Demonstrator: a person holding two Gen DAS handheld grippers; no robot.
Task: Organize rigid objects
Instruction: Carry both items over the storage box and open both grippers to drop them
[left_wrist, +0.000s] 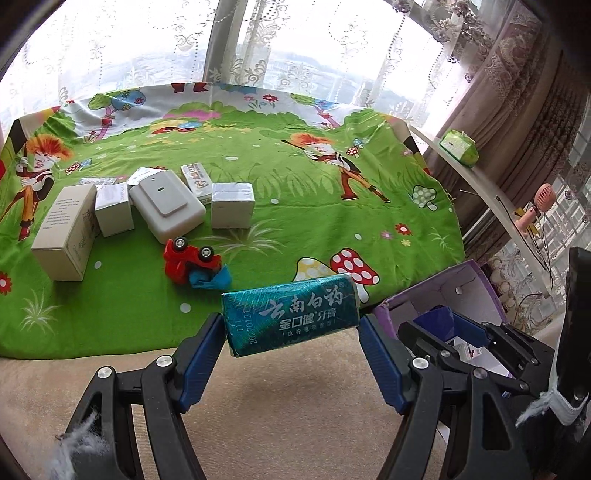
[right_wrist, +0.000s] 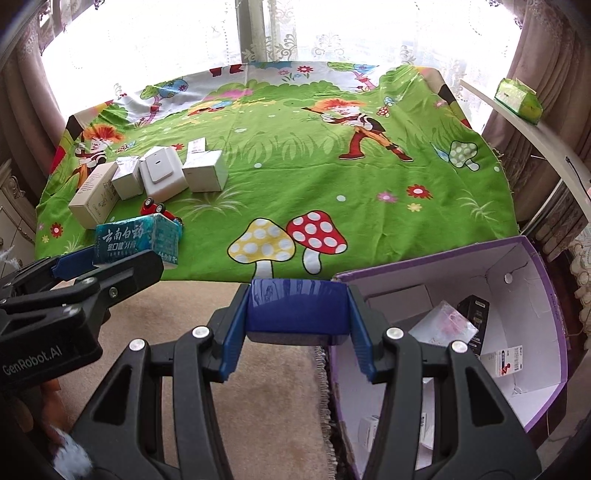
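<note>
A teal rectangular cardboard toothpaste box (left_wrist: 290, 314) is held level; a glossy dark-blue rectangular box (right_wrist: 297, 306) is held by the purple cardboard bin (right_wrist: 532, 369).

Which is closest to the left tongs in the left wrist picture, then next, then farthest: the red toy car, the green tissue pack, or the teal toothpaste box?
1. The teal cardboard toothpaste box, clamped in the left tongs.
2. The red plastic toy car, upside down on the cloth, ahead to the left.
3. The green tissue pack, far right on the white ledge.
</note>
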